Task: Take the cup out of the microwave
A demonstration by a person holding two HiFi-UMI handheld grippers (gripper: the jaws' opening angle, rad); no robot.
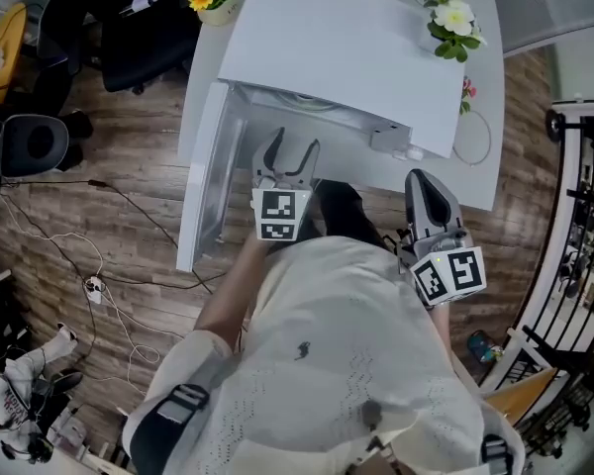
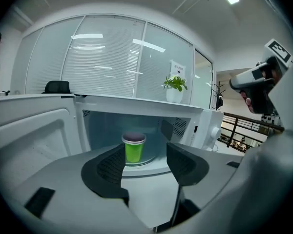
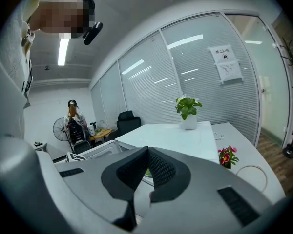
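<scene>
Head view: microwave (image 1: 346, 57) cavity hidden beneath its own top. Left gripper view: turntable (image 2: 150, 161) partly masked by left hand-held gripper (image 2: 146, 152). Right gripper view: wall notice (image 3: 225, 62) print too small to read.

Head view looks steeply down from above the person onto the microwave (image 1: 346, 57) at the table's (image 1: 487, 77) near edge. Left gripper view faces its open cavity closely, nearly level. Right gripper view looks across both.

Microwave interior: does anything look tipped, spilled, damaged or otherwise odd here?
Nothing stands out. The green cup stands upright on the turntable inside the microwave, no spill visible around it. The door is swung open to the left. The left gripper faces the cup with jaws apart, not touching it.
</scene>
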